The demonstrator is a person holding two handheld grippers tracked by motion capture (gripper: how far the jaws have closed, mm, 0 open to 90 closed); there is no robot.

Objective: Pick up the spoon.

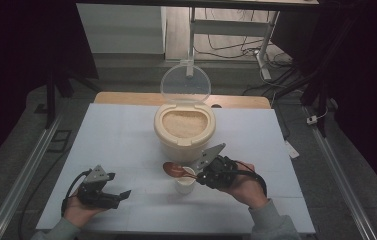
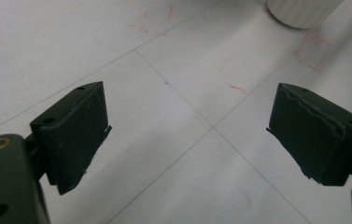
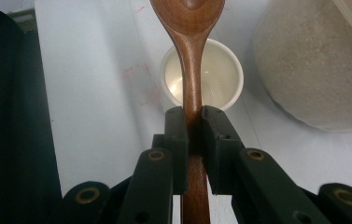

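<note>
Right gripper (image 1: 199,175) holds the wooden spoon (image 1: 175,169) level above the cup (image 1: 185,184).

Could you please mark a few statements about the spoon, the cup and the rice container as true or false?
1. The right gripper is shut on the wooden spoon. True.
2. The left gripper holds the small white cup. False: it is open, with nothing between its jaws.
3. The rice container has its lid closed. False: the clear lid stands open.
4. The spoon's handle passes above the cup. True.
</note>
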